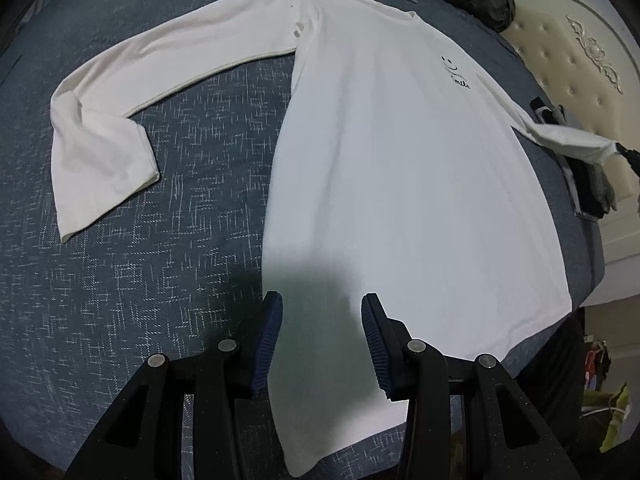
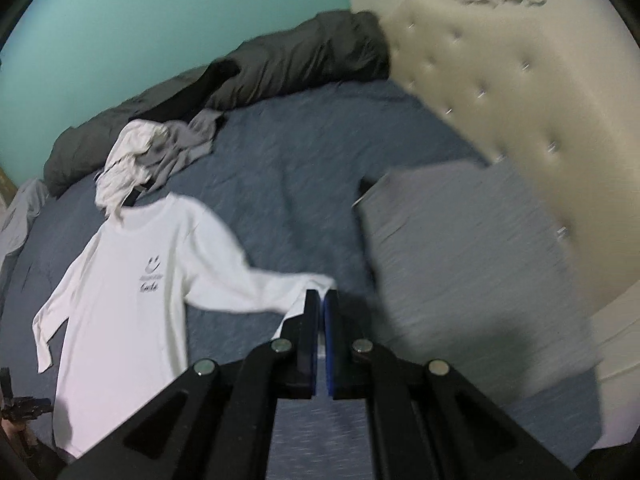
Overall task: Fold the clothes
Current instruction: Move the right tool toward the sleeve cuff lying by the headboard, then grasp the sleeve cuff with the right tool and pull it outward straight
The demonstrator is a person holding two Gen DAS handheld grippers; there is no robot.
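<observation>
A white long-sleeved shirt (image 1: 400,184) with a small smiley print is spread flat, front up, across the frame's centre; one sleeve is drawn out right.

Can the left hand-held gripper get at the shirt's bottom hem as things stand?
Probably yes: the left hand-held gripper hangs open just above the white long-sleeve shirt, near its hem, with nothing lying between.
</observation>
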